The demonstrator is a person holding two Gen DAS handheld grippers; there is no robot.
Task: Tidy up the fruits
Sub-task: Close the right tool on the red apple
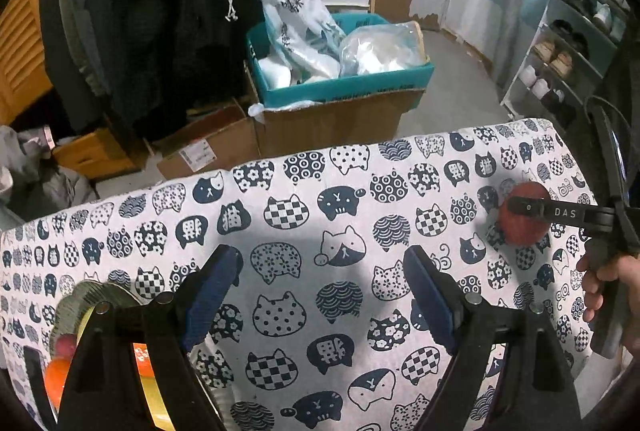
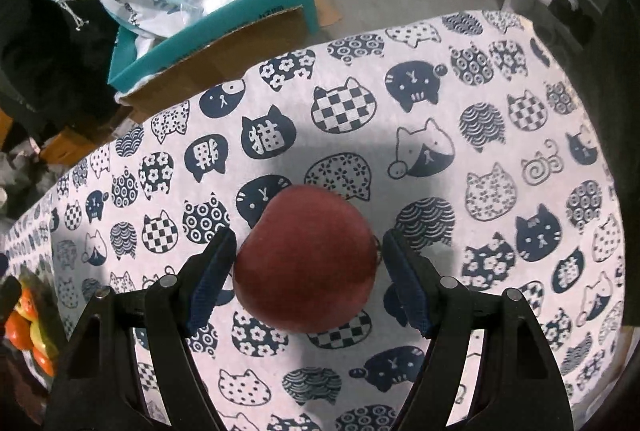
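Left-wrist view first, starting at its left edge: a plate [image 1: 86,297] holding an orange fruit [image 1: 56,377] and a small pink one is sitting on the cat-print tablecloth [image 1: 312,215], just outside and partly behind the left finger of the left gripper [image 1: 320,295]. That claw is hanging spread wide over bare cloth, its blue pads [image 1: 210,297] closing on nothing. Well off to its right, a red apple [image 1: 520,227] is lying on the cloth, and the right gripper [image 1: 516,209] is reaching in from the right edge, one black finger crossing the top of the fruit. Beyond the far edge of the table, a teal box [image 1: 344,87] stuffed with white bags is resting on cardboard cartons. Right-wrist view next: far to the left of the right gripper [image 2: 308,263], the piled orange fruits [image 2: 24,327] are showing at the frame's edge. Between the claw's two blue pads [image 2: 212,279] the apple [image 2: 306,259] is sitting on the tablecloth [image 2: 480,151]; the left pad is touching or nearly touching its side, while the right pad is standing just clear, so the claw is straddling the fruit with its fingers parted a little wider than it, not squeezing it.
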